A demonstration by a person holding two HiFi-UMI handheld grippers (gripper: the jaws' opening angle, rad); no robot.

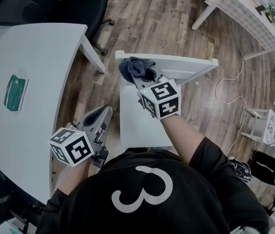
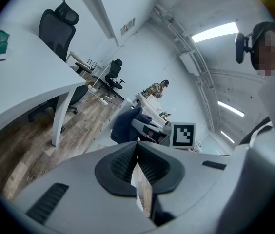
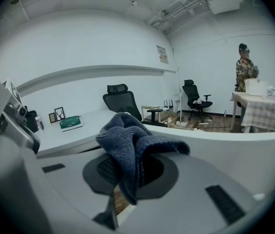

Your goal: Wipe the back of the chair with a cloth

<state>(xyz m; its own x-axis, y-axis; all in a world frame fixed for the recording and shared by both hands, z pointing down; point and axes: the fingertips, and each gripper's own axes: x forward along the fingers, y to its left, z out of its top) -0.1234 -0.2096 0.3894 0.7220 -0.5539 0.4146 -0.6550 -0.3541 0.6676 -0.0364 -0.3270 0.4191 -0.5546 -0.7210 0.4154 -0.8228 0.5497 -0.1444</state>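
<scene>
A white wooden chair stands in front of me, its top rail [image 1: 186,62] running left to right and its seat [image 1: 137,118] below. A dark blue cloth [image 1: 136,69] rests bunched on the rail's left end. My right gripper [image 1: 143,78] is shut on it; in the right gripper view the cloth [image 3: 127,145] spills over the jaws, with the rail [image 3: 235,140] behind. My left gripper [image 1: 100,117] hangs low, left of the seat, shut on nothing [image 2: 137,165]. From there the cloth [image 2: 124,123] shows ahead.
A white desk [image 1: 25,57] with a green book [image 1: 15,92] lies to the left, a black office chair [image 1: 54,6] behind it. A checked table [image 1: 247,11] and a floor cable [image 1: 227,91] lie to the right. A person [image 3: 245,67] stands far off.
</scene>
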